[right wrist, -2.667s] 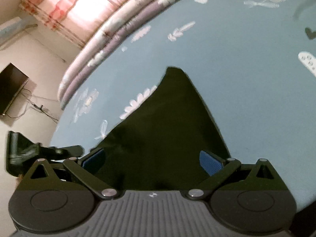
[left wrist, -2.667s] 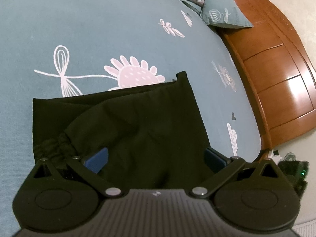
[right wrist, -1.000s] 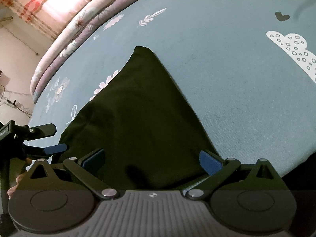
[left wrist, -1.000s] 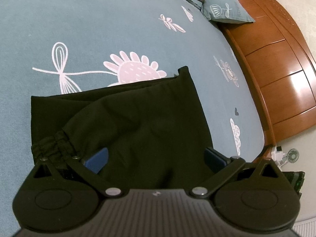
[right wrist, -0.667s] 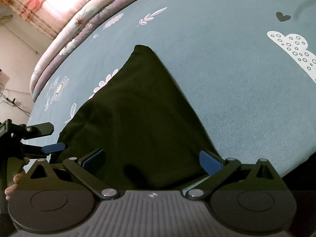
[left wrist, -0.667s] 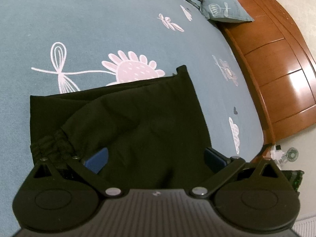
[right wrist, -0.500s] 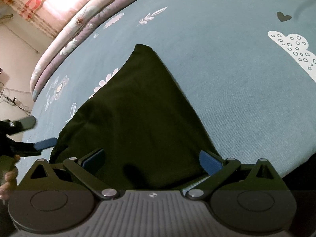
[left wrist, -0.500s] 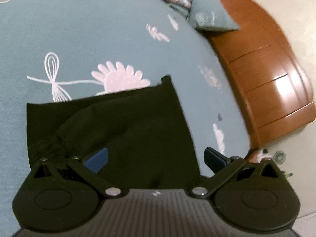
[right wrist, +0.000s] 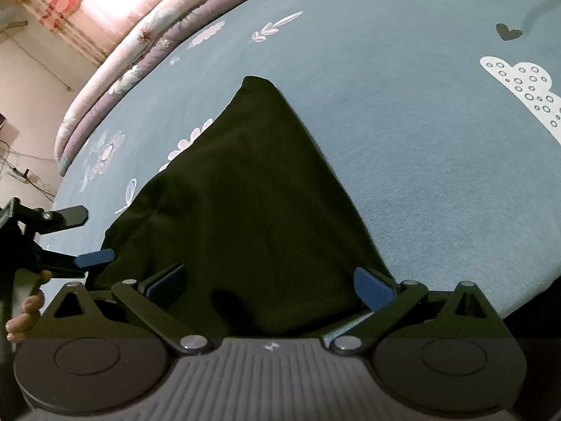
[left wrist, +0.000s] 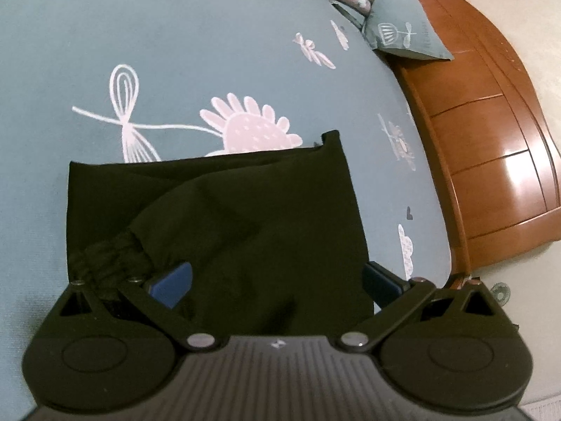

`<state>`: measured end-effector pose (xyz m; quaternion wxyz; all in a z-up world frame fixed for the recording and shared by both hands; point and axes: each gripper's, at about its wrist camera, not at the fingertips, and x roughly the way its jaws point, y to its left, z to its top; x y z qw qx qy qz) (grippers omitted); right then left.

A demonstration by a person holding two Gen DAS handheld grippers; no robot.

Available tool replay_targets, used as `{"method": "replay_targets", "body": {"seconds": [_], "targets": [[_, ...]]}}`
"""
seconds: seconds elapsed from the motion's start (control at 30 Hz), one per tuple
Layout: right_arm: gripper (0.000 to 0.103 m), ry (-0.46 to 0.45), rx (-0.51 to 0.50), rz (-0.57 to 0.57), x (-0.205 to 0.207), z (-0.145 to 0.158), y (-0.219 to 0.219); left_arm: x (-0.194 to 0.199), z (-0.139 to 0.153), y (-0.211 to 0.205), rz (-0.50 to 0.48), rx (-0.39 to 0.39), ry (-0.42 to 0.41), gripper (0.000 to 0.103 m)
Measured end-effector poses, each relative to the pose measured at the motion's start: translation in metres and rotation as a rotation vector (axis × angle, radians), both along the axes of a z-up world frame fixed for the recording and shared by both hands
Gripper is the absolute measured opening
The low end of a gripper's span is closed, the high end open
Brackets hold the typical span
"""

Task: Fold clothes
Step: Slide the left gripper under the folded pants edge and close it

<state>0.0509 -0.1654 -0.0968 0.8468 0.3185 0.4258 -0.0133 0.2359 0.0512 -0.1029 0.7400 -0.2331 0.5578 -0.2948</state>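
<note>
Folding step in hand: dark garment flat on the bed, both claws spread wide and empty.

Left gripper (left wrist: 275,282) sits low over the near edge of the garment (left wrist: 224,224), blue pads (left wrist: 171,284) well apart, cloth lying between them ungripped; the gathered elastic band (left wrist: 112,254) lies just beside its left pad. Right gripper (right wrist: 270,286) likewise straddles the near hem, jaws wide, nothing held. Ahead of both claws the fabric runs to a far corner on the printed bedsheet (right wrist: 403,112); beyond the left claw, a pillow (left wrist: 399,38) and wooden headboard (left wrist: 491,133). To fold well, each claw should probably close on a near corner, catching every layer, then lift evenly so the edges meet squarely.
</note>
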Motion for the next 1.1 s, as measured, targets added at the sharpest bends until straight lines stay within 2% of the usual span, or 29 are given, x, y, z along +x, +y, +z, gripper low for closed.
{"method": "replay_targets", "body": {"seconds": [0.13, 0.2, 0.33, 0.43, 0.53, 0.63, 0.77, 0.93, 1.0, 1.1], "targets": [[0.103, -0.001, 0.017, -0.004, -0.001, 0.000, -0.002, 0.001, -0.007, 0.003, 0.015, -0.020, 0.013, 0.102], [0.103, -0.003, 0.022, 0.001, -0.001, -0.001, -0.002, -0.001, -0.007, 0.000, 0.021, -0.007, 0.007, 0.102], [0.103, -0.024, 0.073, 0.006, -0.003, -0.004, -0.010, -0.008, -0.005, -0.011, -0.006, 0.059, -0.043, 0.102], [0.103, -0.041, 0.131, 0.002, -0.005, -0.007, -0.018, -0.012, -0.008, -0.010, 0.016, 0.055, -0.063, 0.102], [0.103, -0.059, 0.183, 0.000, -0.007, -0.010, -0.025, -0.021, -0.008, -0.012, -0.002, 0.066, -0.123, 0.102], [0.103, -0.075, 0.215, 0.009, -0.007, -0.013, -0.029, -0.033, -0.004, -0.026, -0.039, 0.159, -0.196, 0.102], [0.103, -0.087, 0.227, 0.023, -0.007, -0.015, -0.031, -0.042, 0.001, -0.049, -0.039, 0.296, -0.247, 0.102], [0.103, -0.098, 0.223, 0.045, -0.007, -0.015, -0.030, -0.051, 0.000, -0.054, 0.056, 0.322, -0.279, 0.102], [0.103, -0.104, 0.219, 0.053, -0.007, -0.015, -0.029, -0.051, 0.002, -0.057, 0.037, 0.348, -0.278, 0.102], [0.103, -0.122, 0.202, 0.077, -0.009, -0.016, -0.027, -0.048, 0.016, -0.062, 0.026, 0.393, -0.226, 0.102]]}}
